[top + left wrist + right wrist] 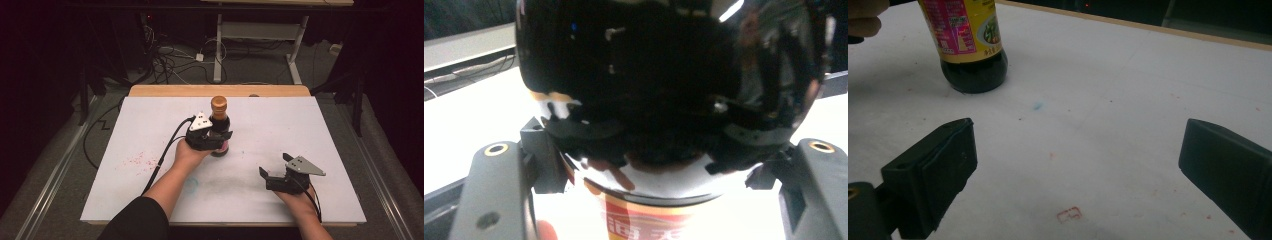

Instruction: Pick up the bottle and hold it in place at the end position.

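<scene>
Left tongs (220, 136): clamped on the dark bottle (219, 127), one jaw on each side of its body; in the left gripper view the jaws press against the glossy black glass just above the label (644, 222). A grey three-cornered plate sits on top, and a cable trails back beside the forearm.

Right tongs (274, 165): jaws wide apart, nothing between them, held low over the tabletop (150, 140) near its right front, well apart from the bottle.

Bottle: upright, base on the tabletop near the middle, amber cap (218, 104) on. The right gripper view shows its yellow and pink label (963, 27) and dark rounded base.

Tabletop: white sheet, wooden edge along the far side; red speckles (137, 161) at left, a faint blue ring (192, 184) near the front.
</scene>
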